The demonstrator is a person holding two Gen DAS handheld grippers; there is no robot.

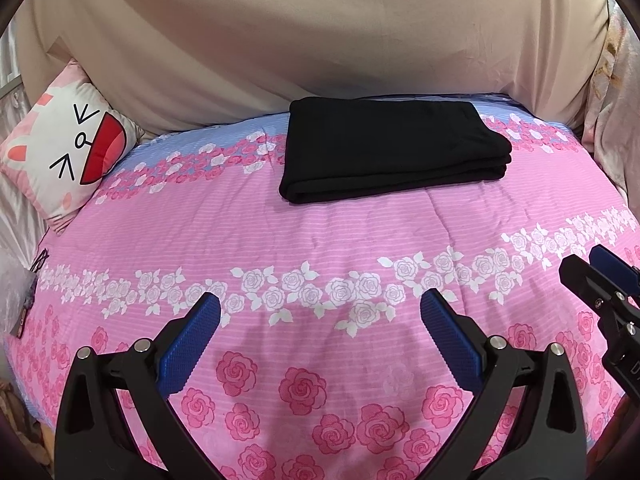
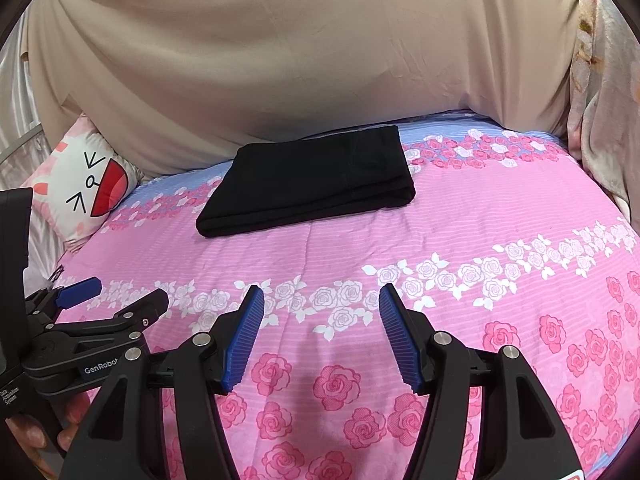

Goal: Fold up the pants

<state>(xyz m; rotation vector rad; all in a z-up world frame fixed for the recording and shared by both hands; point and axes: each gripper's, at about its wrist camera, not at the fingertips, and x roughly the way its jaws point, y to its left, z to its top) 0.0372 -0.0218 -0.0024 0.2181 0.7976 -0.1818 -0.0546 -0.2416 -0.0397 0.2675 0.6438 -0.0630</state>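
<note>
Both wrist views face forward over the bed [image 1: 320, 248] — sharing the folded pants [image 1: 392, 148].

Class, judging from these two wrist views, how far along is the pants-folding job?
Done: the black pants lie as a compact layered rectangle on the pink rose bedspread. In hand: nothing; the left gripper and right gripper sit apart from the pants, jaws open and empty. Left: no fold looks outstanding, perhaps only tidying.

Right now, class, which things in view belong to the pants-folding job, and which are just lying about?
Part of the job:
black pants, folded on the bed
left claw, open
right claw, open

Just lying about:
cat-face cushion
floral bedspread
beige sheet hung behind
</note>
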